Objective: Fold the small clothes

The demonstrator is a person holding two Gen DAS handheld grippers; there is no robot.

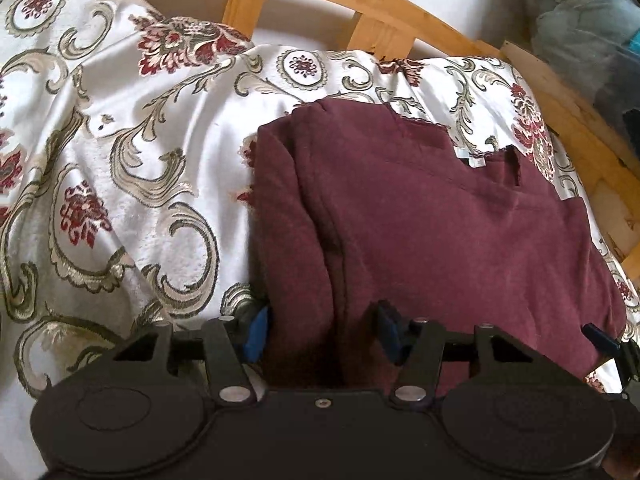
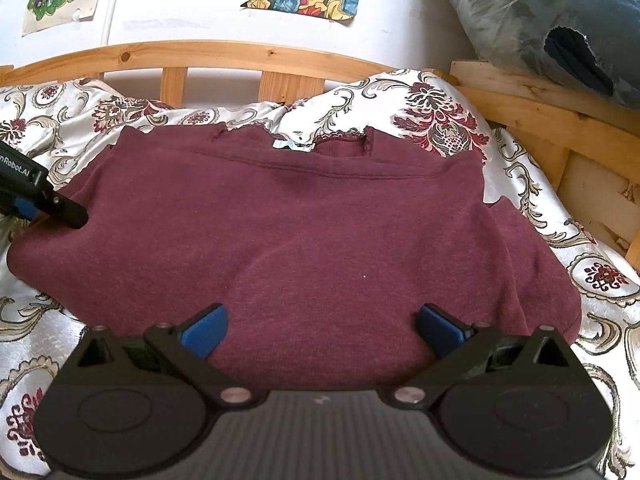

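Observation:
A maroon shirt (image 1: 440, 216) lies flat on the bed, neckline and label toward the wooden rail, its left side folded over into a thick edge. My left gripper (image 1: 323, 332) is at the shirt's near left corner. Its blue pads press on that folded edge from both sides, with the bunched cloth between them. In the right wrist view the same shirt (image 2: 320, 232) spreads wide. My right gripper (image 2: 322, 332) stands open over the near hem, pads far apart and gripping nothing. The left gripper's dark fingers (image 2: 68, 210) show at the shirt's left edge.
A white bedspread (image 1: 120, 160) with red and olive floral scrolls covers the bed. A wooden slatted rail (image 2: 200, 54) runs along the far side, with a raw wood frame (image 2: 560, 152) at the right. A plastic-wrapped bundle (image 2: 560, 20) sits on the frame.

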